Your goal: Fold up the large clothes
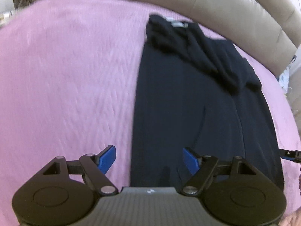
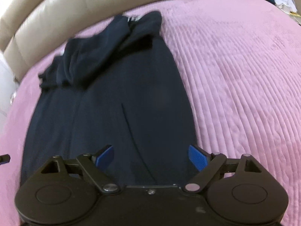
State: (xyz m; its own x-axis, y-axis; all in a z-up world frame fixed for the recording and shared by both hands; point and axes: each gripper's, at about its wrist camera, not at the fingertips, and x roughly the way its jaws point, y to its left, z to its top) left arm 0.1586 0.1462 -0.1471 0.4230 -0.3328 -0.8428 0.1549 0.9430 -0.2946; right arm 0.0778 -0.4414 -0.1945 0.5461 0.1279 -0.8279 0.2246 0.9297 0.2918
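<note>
Pink ribbed bedspread point(image 2: 244, 75) fills the scene, beige padded headboard point(image 1: 235, 5) behind. Long navy garment point(image 1: 188, 103) lies flat along it, far end bunched. Left gripper point(image 1: 148, 160) and right gripper point(image 2: 150, 156) hover wide apart, holding nothing.

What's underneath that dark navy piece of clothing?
The dark navy garment lies on a ribbed pink bedspread. Whatever sits directly beneath the fabric is covered, so I can't see it.
</note>
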